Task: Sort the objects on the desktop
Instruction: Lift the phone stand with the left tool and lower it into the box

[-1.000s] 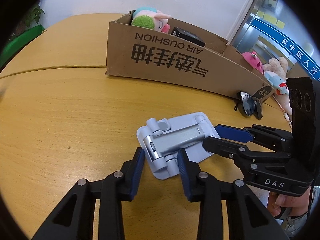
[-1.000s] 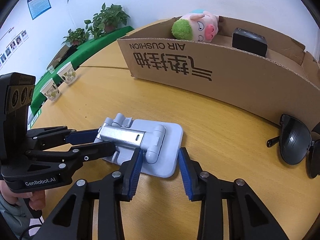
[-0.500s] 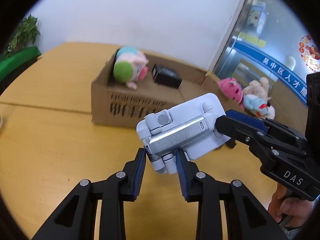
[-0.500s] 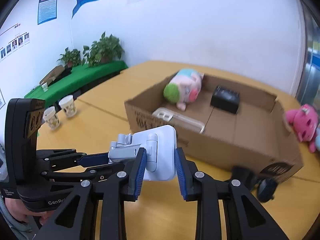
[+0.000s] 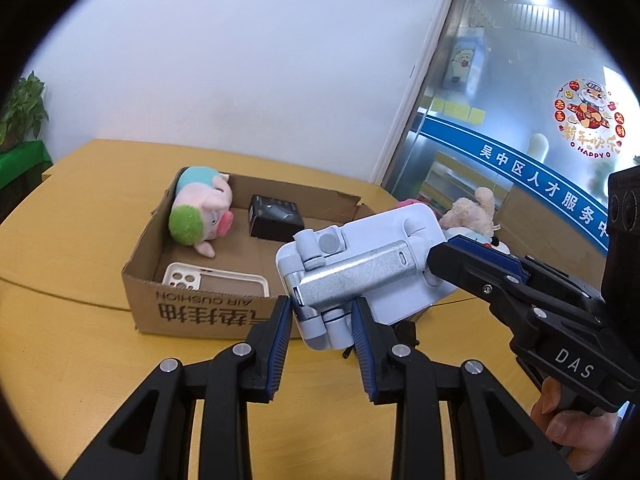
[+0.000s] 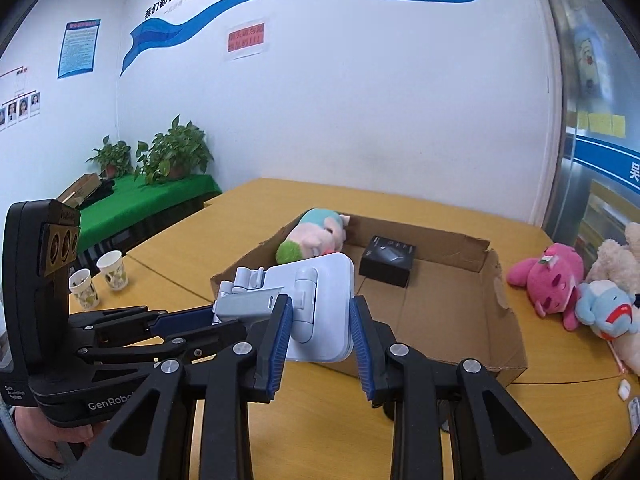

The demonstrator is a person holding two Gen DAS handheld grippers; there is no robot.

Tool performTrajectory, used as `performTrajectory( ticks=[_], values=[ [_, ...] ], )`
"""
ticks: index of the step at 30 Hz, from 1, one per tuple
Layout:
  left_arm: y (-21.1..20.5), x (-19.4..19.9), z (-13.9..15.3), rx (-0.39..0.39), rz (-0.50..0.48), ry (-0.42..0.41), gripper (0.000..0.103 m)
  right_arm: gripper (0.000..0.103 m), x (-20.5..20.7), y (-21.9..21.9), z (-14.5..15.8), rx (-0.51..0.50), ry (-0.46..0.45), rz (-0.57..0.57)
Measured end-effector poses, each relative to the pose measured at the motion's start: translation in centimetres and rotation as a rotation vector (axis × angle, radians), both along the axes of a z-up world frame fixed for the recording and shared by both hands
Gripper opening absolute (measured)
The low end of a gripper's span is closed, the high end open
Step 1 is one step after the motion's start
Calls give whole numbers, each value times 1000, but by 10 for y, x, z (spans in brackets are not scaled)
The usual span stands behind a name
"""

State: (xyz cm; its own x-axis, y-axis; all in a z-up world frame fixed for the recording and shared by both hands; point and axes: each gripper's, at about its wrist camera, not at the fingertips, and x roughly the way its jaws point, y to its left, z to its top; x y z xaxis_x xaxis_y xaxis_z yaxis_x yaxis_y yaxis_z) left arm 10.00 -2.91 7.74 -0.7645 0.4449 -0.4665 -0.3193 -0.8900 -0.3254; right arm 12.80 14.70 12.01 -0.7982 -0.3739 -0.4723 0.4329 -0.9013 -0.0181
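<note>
Both my left gripper [image 5: 320, 320] and right gripper [image 6: 318, 330] clamp the folded pale-blue phone stand [image 5: 360, 264], its silver arm showing; only my left view shows the phone case [image 5: 214, 284] ahead in the cardboard box [image 6: 500, 320].

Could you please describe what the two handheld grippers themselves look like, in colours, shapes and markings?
Both are matte black plastic with silver screws and ribbed blue pads lining the fingers. The right gripper has white "DAS" lettering; the left gripper reads "GenRobo", the rest hidden, and carries an upright block with round lenses. A bare hand grips the right handle.

L gripper [image 5: 320, 332] + R gripper [image 5: 446, 258] clamp phone stand [image 5: 360, 276]; above box [image 5: 192, 312]
</note>
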Motion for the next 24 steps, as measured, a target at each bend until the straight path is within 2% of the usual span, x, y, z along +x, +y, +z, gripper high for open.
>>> performTrajectory(
  ticks=[13,19,24],
  values=[
    [12,-30,20,10,-32,26,29,30,-27,17,17,-16,14,-31],
    [18,-57,25,0,-46,12,30,32,-53,23,13,-30,-15,-45],
    [21,-87,23,-1,-52,-11,24,32,-90,35,3,-68,-72,-55]
  ],
)
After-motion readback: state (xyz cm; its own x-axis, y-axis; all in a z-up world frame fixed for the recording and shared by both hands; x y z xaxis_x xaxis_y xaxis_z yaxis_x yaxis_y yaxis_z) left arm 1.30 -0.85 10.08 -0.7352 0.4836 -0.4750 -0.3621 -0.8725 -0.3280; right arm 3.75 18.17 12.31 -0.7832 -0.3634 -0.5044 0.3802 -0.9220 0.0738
